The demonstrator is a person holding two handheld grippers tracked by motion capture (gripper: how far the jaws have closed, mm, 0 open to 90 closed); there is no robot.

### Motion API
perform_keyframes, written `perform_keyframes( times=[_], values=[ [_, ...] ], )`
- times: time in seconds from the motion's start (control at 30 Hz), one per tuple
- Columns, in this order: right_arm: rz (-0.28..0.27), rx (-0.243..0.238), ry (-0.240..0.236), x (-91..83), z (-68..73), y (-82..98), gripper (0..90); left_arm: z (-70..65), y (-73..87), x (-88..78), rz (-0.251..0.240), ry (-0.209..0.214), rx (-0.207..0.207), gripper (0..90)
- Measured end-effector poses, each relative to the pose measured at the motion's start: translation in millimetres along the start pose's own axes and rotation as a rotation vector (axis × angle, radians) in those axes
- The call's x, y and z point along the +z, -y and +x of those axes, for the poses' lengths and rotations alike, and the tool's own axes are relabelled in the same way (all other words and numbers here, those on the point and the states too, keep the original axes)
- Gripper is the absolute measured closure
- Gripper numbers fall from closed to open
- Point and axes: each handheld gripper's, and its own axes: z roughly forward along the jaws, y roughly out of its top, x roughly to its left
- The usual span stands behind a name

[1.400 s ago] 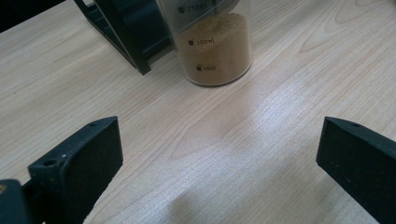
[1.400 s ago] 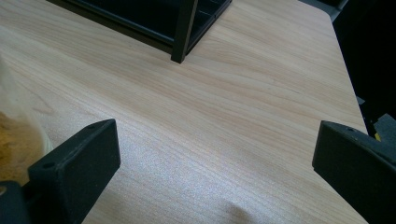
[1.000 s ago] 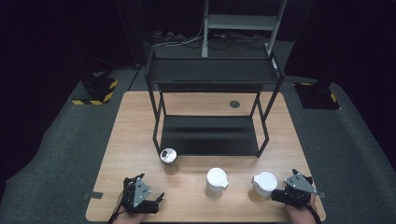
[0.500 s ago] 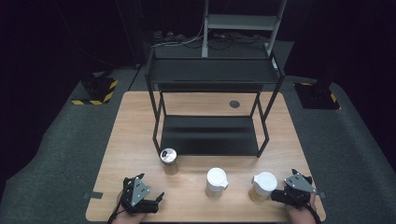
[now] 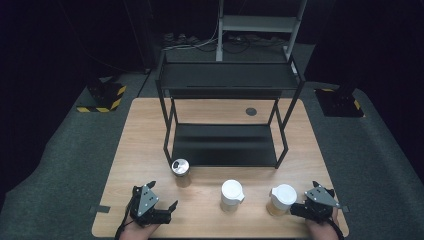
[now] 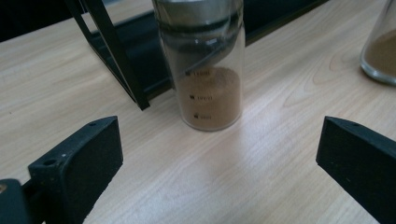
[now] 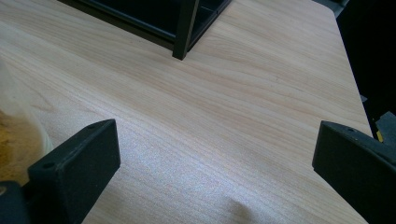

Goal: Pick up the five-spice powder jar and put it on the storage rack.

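Nothing is gripped yet: three jars [image 5: 181, 171] stand along the desk's [image 5: 145, 145] near edge, shelf [image 5: 225, 145] bare; both grippers [image 5: 150, 206] gape empty.

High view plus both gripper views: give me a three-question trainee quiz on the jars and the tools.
1. How many jars stand on the light wooden table?
2. True or false: the left tool is shut on the silver-lidded glass jar of brown powder.
3. Which jar stands nearest the right tool? A, the silver-lidded one; B, the middle white-lidded jar; C, the right-hand white-lidded jar.

Key
1. Three, all in front of the black metal two-tier shelf.
2. False: its jaws are wide apart, the jar ahead of them.
3. C.
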Motion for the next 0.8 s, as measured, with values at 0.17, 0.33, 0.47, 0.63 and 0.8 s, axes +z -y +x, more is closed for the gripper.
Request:
perform_keyframes(
  times=[0.17,0.33,0.47,0.63,0.8],
  values=[
    [-0.001,-0.004,0.000,0.0,0.1,0.1,0.3,0.8,-5.0,0.1,-0.006,0.001,0.004,0.9],
    [-0.001,-0.001,0.001,-0.1,0.3,0.2,0.3,1.8,-11.0,0.6,-0.019,0.005,0.005,0.9],
    [-0.001,0.001,0.001,-0.1,0.0,0.2,0.3,2.5,-15.1,2.0,-0.027,0.008,0.003,0.9],
    [-0.003,0.003,0.000,-0.3,-0.5,0.6,0.3,2.8,-21.9,5.2,-0.041,0.014,0.003,0.9],
    [-0.003,0.004,-0.001,-0.2,-0.8,0.5,0.3,2.5,-27.3,8.8,-0.050,0.018,0.007,0.8]
  ],
)
